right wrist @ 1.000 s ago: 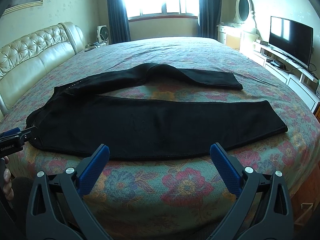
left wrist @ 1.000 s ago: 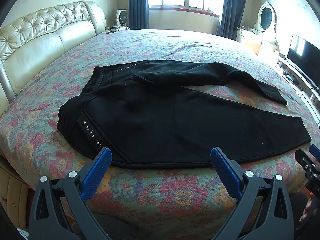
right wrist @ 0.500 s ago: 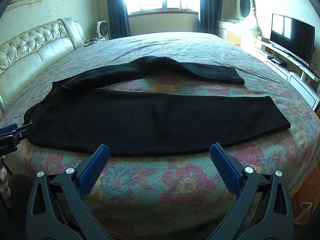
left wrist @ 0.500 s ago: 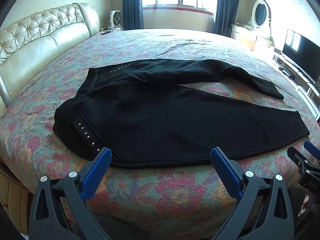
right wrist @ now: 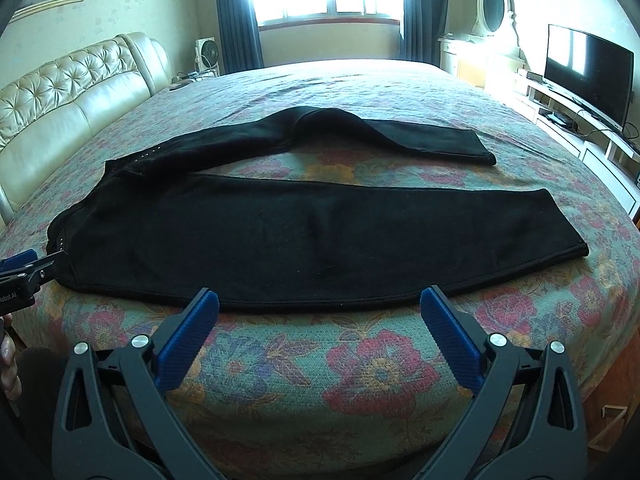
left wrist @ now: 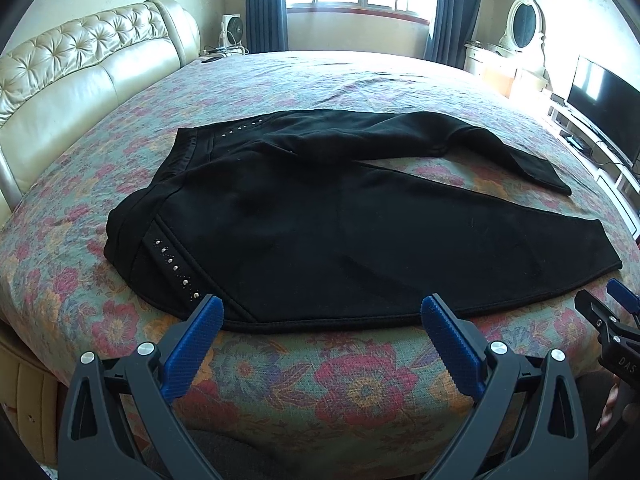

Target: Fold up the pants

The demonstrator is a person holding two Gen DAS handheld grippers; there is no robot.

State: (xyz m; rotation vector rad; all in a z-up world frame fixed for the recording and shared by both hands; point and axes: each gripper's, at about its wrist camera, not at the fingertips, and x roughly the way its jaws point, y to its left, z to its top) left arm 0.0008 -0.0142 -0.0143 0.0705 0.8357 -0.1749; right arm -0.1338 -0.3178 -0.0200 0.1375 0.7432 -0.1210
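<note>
**Both tools open at the near hem, no grip yet**

Pants (left wrist: 320,216) lie flat on the bed (left wrist: 360,392), waist toward my left tool (left wrist: 322,314), leg ends out past my right tool (right wrist: 320,306). Legs are splayed: near leg runs straight along the bed edge, far leg bends away, with a wedge of bare bedspread between them. I read that as laid out for a leg-over-leg fold, not started.

Left tool: jaws spread wide, nothing in them, just short of the near hem by the studded strip (left wrist: 174,264). Right tool: also wide and empty, same standoff at mid-thigh of the near leg. They sit on the near seam because it's the closest graspable edge.

Edges: the hem sits close to the bed's rounded drop-off, so little bedspread under the tools for a low approach. Beyond the far leg the bed is open, plenty of room to carry cloth forward. Headboard (left wrist: 80,76) left of the left tool, TV (right wrist: 588,72) right of the right tool, both well apart from the pants.
</note>
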